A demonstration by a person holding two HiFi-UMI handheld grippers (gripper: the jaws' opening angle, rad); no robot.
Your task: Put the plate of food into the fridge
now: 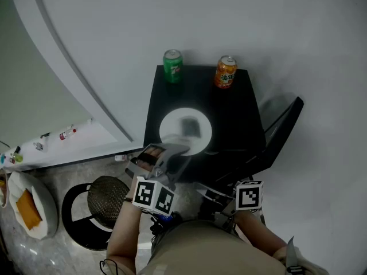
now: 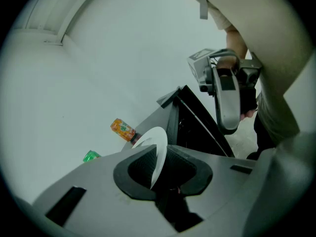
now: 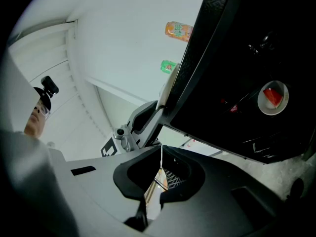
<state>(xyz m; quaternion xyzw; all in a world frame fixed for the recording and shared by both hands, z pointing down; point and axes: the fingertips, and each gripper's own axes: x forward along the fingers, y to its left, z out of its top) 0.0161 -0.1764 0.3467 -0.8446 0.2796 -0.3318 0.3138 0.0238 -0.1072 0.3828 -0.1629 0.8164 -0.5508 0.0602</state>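
— What is the head view showing?
— The plate (image 1: 172, 125) is lying on top of the black fridge (image 1: 241, 113), nearer than a green can (image 1: 172, 66) and an orange can (image 1: 226, 71) standing at the far edge. The left claw (image 1: 172, 151) is reaching onto its near left rim.
— And the left gripper view?
— That claw is grasping the rim, pads pressing on the plate's edge.
— The right gripper view?
— The right claw (image 3: 160, 168) is sitting clenched just below the fridge's open door (image 3: 222, 58).
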